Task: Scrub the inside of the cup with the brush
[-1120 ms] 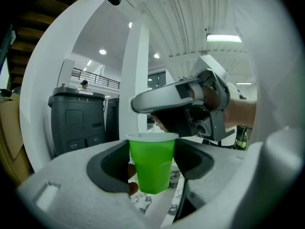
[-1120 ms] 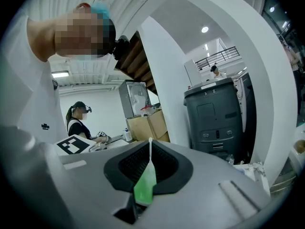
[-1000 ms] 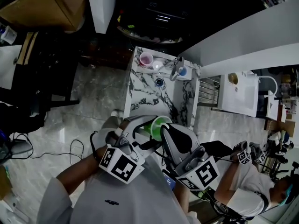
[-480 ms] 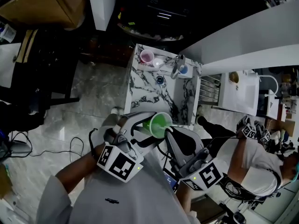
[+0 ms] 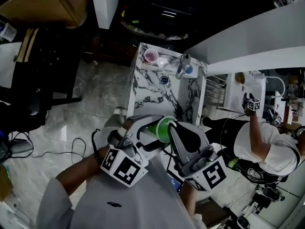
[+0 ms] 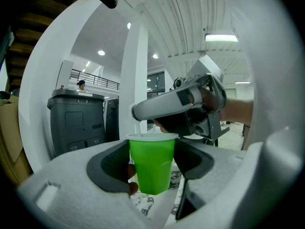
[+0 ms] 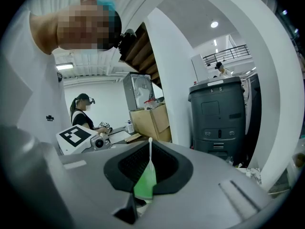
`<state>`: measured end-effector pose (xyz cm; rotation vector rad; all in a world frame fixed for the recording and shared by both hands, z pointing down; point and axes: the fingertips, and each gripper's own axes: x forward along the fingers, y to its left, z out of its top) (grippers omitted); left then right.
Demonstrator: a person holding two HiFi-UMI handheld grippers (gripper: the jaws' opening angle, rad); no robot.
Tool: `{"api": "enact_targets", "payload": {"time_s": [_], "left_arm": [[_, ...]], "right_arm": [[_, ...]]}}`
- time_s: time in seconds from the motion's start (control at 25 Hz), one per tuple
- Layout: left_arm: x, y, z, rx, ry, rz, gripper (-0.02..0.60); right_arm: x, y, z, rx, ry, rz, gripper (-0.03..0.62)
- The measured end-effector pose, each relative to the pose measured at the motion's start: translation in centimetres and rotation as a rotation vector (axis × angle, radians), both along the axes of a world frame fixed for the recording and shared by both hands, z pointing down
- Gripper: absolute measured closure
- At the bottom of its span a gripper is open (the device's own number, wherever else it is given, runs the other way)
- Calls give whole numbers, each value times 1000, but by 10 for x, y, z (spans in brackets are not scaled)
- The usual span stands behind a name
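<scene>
A green plastic cup (image 5: 161, 129) with a white rim is held in front of my chest, above the near edge of the marble counter. My left gripper (image 5: 150, 131) is shut on the cup (image 6: 152, 163), which stands upright between its dark pads. My right gripper (image 5: 172, 131) is right beside the cup's mouth, shut on a thin green and white brush (image 7: 147, 178). In the left gripper view the right gripper (image 6: 190, 111) hangs just above the cup's rim. The brush head is hidden.
A marble-patterned sink counter (image 5: 147, 97) lies ahead, with a pink cup (image 5: 151, 56), a blue cup (image 5: 189, 70), a faucet (image 5: 181, 67) and a drain (image 5: 164, 79) at its far end. Another person (image 5: 262, 147) stands at the right. A grey bin (image 6: 76, 123) is nearby.
The cup and both grippers have shifted only slightly, and the right gripper sits closer over the cup's mouth. The person at the right has raised an arm toward the white counter.
</scene>
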<state>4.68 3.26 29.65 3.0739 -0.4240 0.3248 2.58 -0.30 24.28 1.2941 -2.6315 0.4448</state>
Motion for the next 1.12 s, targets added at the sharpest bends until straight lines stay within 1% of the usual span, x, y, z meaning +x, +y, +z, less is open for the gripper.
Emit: {"api": "enact_targets", "payload": {"time_s": [0.2, 0.28, 0.52, 0.68, 0.8, 0.96, 1.12], "left_arm": [[-4, -7, 1, 1, 2, -29, 285], [-5, -10, 2, 2, 1, -38, 285], [-5, -7, 0, 1, 4, -24, 285], [-1, 0, 0, 5, 6, -6, 285], [0, 3, 0, 6, 7, 0, 286], [-1, -3, 0, 7, 9, -23, 285], [-6, -11, 0, 8, 6, -45, 285]], "right_arm": [[-13, 10, -2, -3, -6, -69, 574], [-12, 15, -2, 0, 3, -80, 572], [6, 10, 1, -1, 23, -12, 572], [6, 4, -1, 24, 27, 1, 573], [-3, 3, -4, 36, 13, -20, 574], [-17, 9, -9, 39, -24, -77, 572], [-17, 19, -8, 19, -32, -102, 572]]}}
